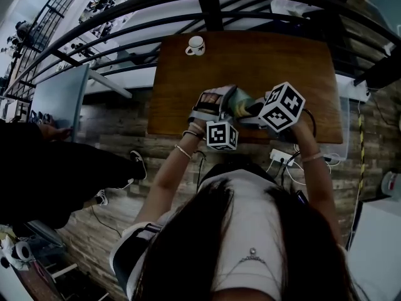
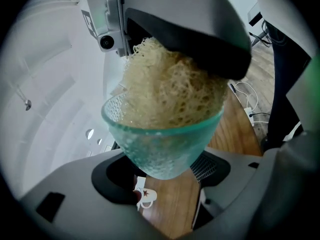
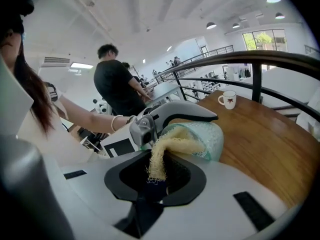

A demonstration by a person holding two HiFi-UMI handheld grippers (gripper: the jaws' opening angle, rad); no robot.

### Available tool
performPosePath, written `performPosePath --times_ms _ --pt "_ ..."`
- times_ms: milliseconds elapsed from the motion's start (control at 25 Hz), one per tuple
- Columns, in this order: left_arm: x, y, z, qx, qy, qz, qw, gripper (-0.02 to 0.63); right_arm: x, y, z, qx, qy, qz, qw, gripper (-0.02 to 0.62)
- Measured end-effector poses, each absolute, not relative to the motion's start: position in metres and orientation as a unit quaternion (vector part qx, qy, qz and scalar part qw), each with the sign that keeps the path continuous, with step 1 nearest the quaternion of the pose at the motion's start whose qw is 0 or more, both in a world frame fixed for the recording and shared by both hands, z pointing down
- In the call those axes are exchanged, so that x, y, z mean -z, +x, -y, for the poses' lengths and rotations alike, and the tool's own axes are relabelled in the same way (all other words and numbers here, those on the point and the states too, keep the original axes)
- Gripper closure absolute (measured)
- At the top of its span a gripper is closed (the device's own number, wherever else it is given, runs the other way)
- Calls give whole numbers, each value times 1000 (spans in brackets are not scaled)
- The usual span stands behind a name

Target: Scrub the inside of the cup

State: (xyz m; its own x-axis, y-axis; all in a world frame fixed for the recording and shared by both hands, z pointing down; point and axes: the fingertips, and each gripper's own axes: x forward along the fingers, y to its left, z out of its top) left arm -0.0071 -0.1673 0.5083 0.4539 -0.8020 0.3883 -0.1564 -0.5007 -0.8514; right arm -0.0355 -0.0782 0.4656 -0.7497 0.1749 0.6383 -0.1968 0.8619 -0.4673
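A green textured glass cup is held at its base by my left gripper, which is shut on it. A yellowish mesh scrubber fills the cup's mouth. My right gripper is shut on the scrubber's near end, and its far end is pushed into the tilted cup. In the head view both grippers meet above the table's near edge, the left gripper and the right gripper with the cup between them.
A white mug with a red mark stands at the far edge of the wooden table. A dark metal railing runs behind the table. A person in black stands at the left. A power strip lies on the floor.
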Motion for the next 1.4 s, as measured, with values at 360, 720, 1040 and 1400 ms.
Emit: performPosePath --times_ms 360,720,1040,1400 --pt "-521 -3 163 434 -762 -294 381 272 -482 -26 75 -207 8 885 418 512" --pt "-522 2 163 437 -765 -292 371 272 -488 -16 83 -183 42 885 426 512" --pt "-521 2 166 432 -773 -303 353 272 -483 -13 87 -181 64 892 410 512" --pt "-526 -6 175 434 -781 -330 303 272 -478 -10 98 -179 100 905 372 512"
